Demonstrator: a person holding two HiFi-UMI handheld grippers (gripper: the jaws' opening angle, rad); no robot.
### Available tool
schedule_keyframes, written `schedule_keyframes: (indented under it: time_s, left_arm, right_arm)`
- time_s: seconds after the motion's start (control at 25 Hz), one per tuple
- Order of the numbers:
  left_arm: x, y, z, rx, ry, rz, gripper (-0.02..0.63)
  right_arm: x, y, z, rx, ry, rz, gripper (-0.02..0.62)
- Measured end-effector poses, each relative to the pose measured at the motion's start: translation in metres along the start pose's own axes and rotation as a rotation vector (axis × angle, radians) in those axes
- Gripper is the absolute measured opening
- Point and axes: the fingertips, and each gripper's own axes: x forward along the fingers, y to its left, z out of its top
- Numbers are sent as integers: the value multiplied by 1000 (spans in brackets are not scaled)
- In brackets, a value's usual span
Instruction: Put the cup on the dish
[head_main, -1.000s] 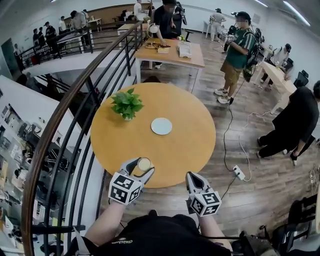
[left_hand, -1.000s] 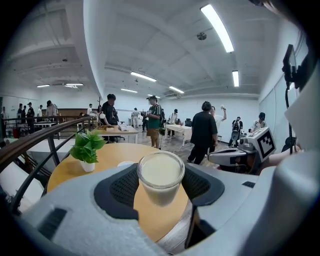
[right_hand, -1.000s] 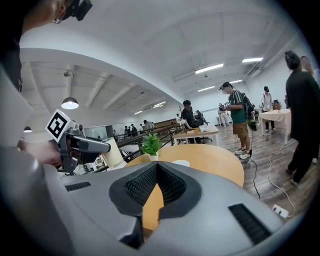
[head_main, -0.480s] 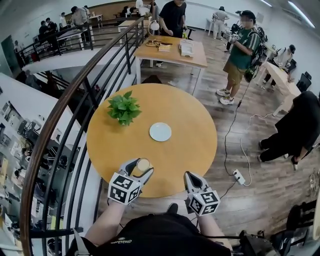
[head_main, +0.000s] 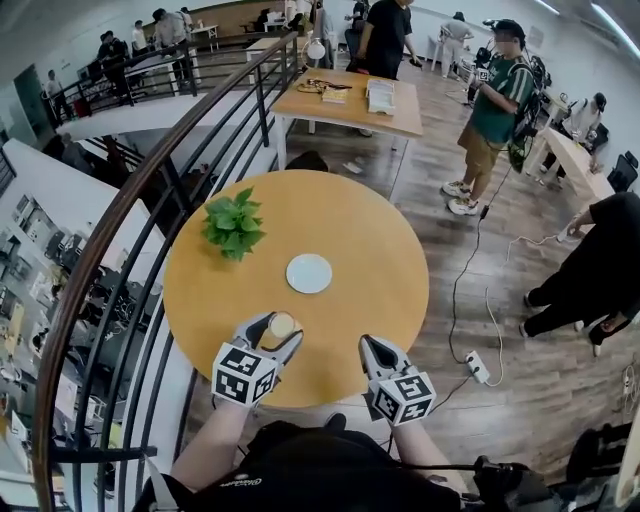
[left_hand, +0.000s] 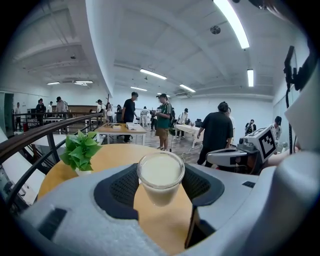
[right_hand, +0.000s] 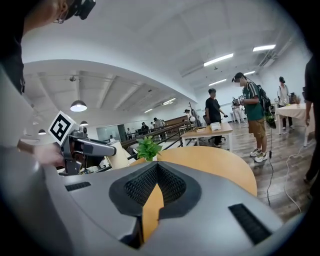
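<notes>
The left tool (head_main: 272, 328) pinches the cup (left_hand: 160, 176), a small clear one with a pale filling, upright over the near edge of the round tabletop (head_main: 370, 240). The right tool (head_main: 372, 350) is beside it, pressed together and empty. The white dish (head_main: 309, 273) lies farther in, apart from the cup, near a potted plant (head_main: 233, 224).

Round wooden table (head_main: 360, 230) with just two things sitting on it: a small leafy potted plant (head_main: 233, 225) near the left edge and a white dish (head_main: 309, 272) around the middle.
</notes>
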Motion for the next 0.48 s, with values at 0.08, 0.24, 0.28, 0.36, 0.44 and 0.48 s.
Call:
schedule_keyframes:
  time_s: [0.08,0.24,0.28,0.36,0.44,0.48]
  left_arm:
    - [5,0,2,6,5,18,267]
    - [11,4,-2,16,21,34,267]
    - [13,6,-1,19,19,32,267]
    - [15,10,5,28,13,24,267]
    - [14,14,10,35,6,18,267]
    - [14,17,12,35,2,17,267]
  right_arm:
    - [3,-7,2,-5,7,13,-2]
    - [9,-10,7,-24,8,25,-2]
    - [11,-12,9,-28,4,20,-2]
    - [17,-13,12,-25,-3,10,-2]
    - [22,-5,15,-24,-8,20,-2]
    - [25,0,14,-33,-6,28,-2]
